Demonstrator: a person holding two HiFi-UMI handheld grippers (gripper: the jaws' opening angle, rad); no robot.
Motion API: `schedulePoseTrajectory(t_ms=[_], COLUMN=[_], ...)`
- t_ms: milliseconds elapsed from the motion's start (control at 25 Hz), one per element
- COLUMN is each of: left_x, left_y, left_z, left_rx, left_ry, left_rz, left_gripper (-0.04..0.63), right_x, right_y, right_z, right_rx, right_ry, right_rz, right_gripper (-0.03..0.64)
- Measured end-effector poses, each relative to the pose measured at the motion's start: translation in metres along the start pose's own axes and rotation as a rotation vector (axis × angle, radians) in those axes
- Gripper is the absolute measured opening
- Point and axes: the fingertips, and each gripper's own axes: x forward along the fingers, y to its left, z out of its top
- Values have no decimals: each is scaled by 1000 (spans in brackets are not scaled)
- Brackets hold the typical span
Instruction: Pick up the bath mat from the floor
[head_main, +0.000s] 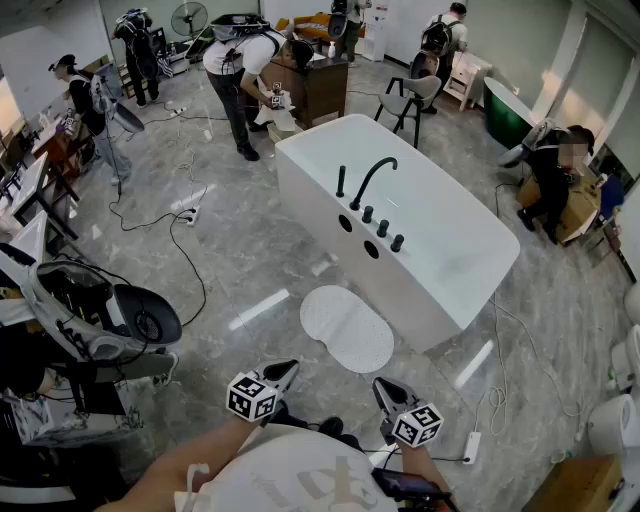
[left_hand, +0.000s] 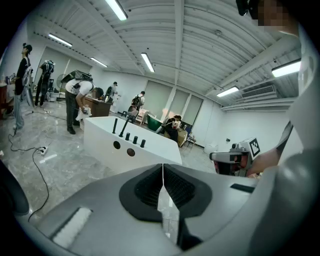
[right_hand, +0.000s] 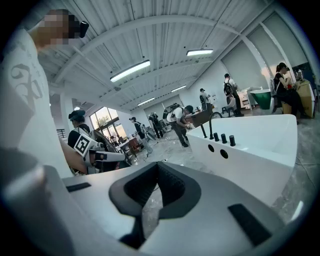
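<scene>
Bath mat: white, oval, flat on grey floor, just beside near wall of white bathtub. Black faucet on tub rim.

Left hand-held gripper: jaws pressed together, nothing between; held off floor near mat's near-left edge, not touching it.

Right hand-held gripper: jaws also closed, empty; near mat's near end, apart from it.

Both point forward, slightly down, toward tub.
</scene>
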Motion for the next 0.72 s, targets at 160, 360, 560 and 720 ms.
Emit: schedulePoseTrajectory(t_ms=[160, 360, 560, 720], left_x=[-21, -32, -39, -44], left_y=[13, 20, 29, 41], left_z=[5, 8, 17, 14], left_rx=[-3, 3, 21, 12], left_ry=[-12, -14, -20, -27], left_rz=[-11, -29, -53, -67], left_gripper=[9, 9, 10, 10], right_x=[10, 13, 22, 29], right_y=[21, 33, 38, 41], right_z=[0, 1, 3, -1], right_rx=[6, 4, 4, 4], right_ry=[5, 6, -7, -11], right_rz=[5, -23, -59, -84], right_gripper=[6, 6, 6, 6])
